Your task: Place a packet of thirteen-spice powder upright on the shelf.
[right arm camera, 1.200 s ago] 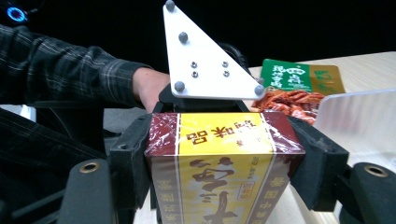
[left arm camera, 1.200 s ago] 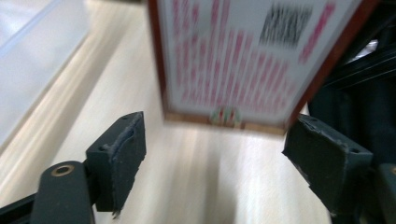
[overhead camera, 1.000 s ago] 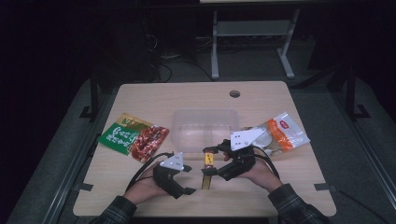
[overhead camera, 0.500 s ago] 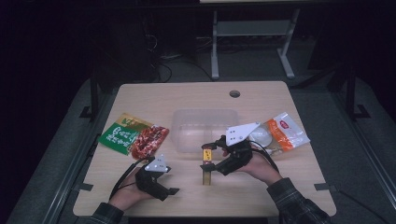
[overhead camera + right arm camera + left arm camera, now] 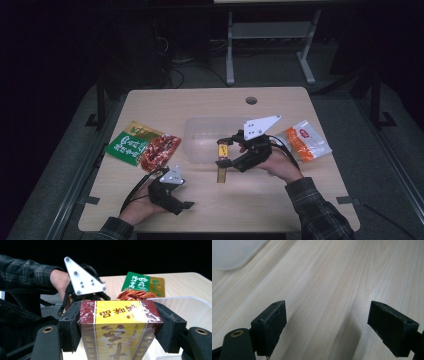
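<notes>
My right gripper (image 5: 223, 153) is shut on a yellow and dark red box (image 5: 222, 162) wrapped in clear film, and holds it just above the table beside the near rim of a clear plastic tub (image 5: 200, 137). In the right gripper view both pads press the sides of the box (image 5: 120, 325), with the tub (image 5: 185, 307) behind it at right. My left gripper (image 5: 187, 205) rests low at the front left of the table, open. The left gripper view has its two pads (image 5: 273, 326) wide apart over bare wood, nothing between them.
A green packet (image 5: 131, 142) and a red snack packet (image 5: 159, 150) lie at the table's left. An orange and white packet (image 5: 305, 142) lies at the right. A round cable hole (image 5: 251, 100) is near the far edge. The table's front middle is bare wood.
The right gripper has lifted the box and carried it toward the tub. The left gripper has let go of it and drawn back to the front left.
</notes>
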`<state>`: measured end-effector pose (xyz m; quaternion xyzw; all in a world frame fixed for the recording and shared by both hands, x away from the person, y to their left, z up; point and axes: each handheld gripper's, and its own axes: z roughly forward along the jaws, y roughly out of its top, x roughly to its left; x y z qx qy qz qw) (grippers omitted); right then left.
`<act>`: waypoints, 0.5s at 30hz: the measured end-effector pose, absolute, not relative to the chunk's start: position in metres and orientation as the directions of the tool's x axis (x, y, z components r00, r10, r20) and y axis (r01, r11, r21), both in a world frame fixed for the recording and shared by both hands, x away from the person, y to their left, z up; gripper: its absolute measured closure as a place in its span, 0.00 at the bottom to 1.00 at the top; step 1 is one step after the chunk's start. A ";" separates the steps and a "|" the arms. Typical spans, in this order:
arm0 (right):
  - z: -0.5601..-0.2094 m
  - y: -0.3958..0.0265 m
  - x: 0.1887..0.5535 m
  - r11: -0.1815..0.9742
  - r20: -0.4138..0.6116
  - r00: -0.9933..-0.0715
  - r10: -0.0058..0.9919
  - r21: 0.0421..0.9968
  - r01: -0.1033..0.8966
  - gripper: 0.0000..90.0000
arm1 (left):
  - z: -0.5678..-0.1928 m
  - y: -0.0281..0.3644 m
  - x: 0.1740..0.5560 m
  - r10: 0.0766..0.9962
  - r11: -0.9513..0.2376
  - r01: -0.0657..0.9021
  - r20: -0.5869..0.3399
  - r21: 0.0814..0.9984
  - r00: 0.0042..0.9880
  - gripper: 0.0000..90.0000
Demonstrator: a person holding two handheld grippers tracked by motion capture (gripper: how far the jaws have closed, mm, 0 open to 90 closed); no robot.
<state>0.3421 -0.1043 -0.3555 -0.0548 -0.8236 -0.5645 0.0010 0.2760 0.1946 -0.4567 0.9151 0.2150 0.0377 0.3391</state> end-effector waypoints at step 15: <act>-0.336 -0.103 0.381 0.387 0.015 -0.994 0.110 0.920 0.057 0.35 | -0.457 0.197 0.278 0.410 -0.691 0.358 -0.068 0.628 0.910 0.17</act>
